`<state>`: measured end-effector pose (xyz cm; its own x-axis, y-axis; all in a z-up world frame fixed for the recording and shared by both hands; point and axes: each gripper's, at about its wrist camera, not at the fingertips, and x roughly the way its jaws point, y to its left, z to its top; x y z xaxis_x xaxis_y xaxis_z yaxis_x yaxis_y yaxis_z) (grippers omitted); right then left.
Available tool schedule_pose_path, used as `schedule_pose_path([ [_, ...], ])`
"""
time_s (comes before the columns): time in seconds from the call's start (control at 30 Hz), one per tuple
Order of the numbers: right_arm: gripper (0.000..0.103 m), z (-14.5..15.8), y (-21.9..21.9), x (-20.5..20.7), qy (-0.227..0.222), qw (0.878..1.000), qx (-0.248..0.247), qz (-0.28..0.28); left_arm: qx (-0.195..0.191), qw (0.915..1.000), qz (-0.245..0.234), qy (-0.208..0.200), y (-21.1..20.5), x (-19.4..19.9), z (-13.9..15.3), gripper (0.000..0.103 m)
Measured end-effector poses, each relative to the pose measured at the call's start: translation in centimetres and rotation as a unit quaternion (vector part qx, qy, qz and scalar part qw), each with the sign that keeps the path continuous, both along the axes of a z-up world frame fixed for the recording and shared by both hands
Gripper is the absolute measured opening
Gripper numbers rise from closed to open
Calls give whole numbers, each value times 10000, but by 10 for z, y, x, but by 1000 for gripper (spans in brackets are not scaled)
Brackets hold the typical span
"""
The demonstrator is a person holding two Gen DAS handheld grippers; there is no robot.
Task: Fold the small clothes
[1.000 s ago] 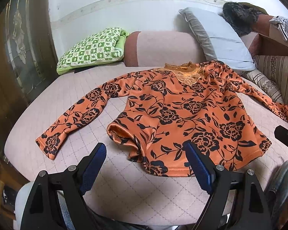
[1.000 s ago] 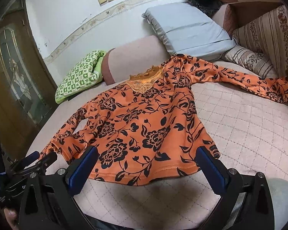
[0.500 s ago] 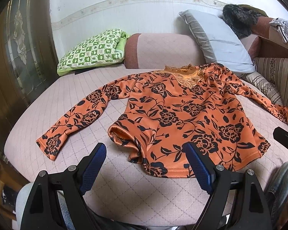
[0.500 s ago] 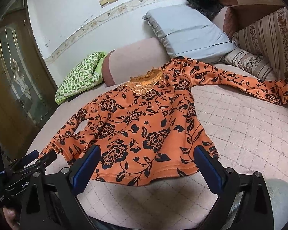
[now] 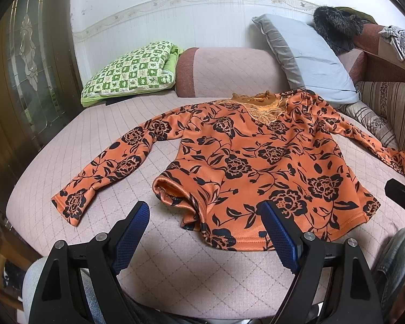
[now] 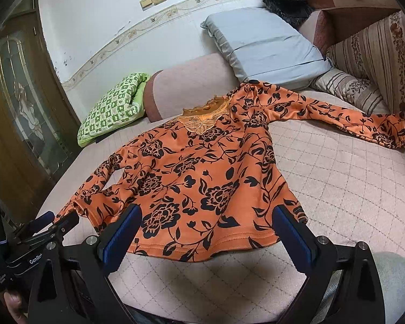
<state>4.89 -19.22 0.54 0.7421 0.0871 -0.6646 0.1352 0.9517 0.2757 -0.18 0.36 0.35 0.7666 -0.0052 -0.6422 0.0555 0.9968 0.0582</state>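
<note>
Orange floral top (image 5: pixel 259 159) lies spread face up on the quilted pink bed (image 5: pixel 100 132), neck toward the far bolster, hem toward you. One sleeve reaches out to your left with its cuff near the bed's edge; the other runs to your right and ends beside the striped cushion (image 6: pixel 348 89). At the hem's left corner the fabric is bunched and rolled up, showing the inside.

Your left gripper (image 5: pixel 205 232) hovers just short of the hem, wide open and empty; that rolled corner sits between and just beyond its blue pads (image 5: pixel 129 237). Your right gripper (image 6: pixel 206 236) is also spread wide and holds nothing; the hem's middle and right corner lie between its pads, close in front.

A grey pillow (image 5: pixel 305 56) leans behind the top, and a green checked pillow (image 5: pixel 129 73) rests at the far left.
</note>
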Motion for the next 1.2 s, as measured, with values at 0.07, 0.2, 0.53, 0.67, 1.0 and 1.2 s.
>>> schedule_pose_path([
  [0.07,98,0,0,0,-1,10000,0,1,0,10000,-2,-4,0,0,0,85],
  [0.2,98,0,0,0,-11,10000,20,-9,-1,10000,-3,1,0,0,0,85],
  [0.53,95,4,-5,1,13,9998,179,-51,-19,10000,-50,84,-2,3,0,85],
  [0.67,94,13,-20,10,83,9991,386,-176,-107,9997,-155,130,-8,15,11,85],
  [1.0,86,36,-104,62,318,9943,640,-786,-468,9928,-1021,423,-82,88,43,85],
  [1.2,86,25,-199,83,631,9828,966,-1439,-815,9796,-1563,961,-139,154,38,85],
])
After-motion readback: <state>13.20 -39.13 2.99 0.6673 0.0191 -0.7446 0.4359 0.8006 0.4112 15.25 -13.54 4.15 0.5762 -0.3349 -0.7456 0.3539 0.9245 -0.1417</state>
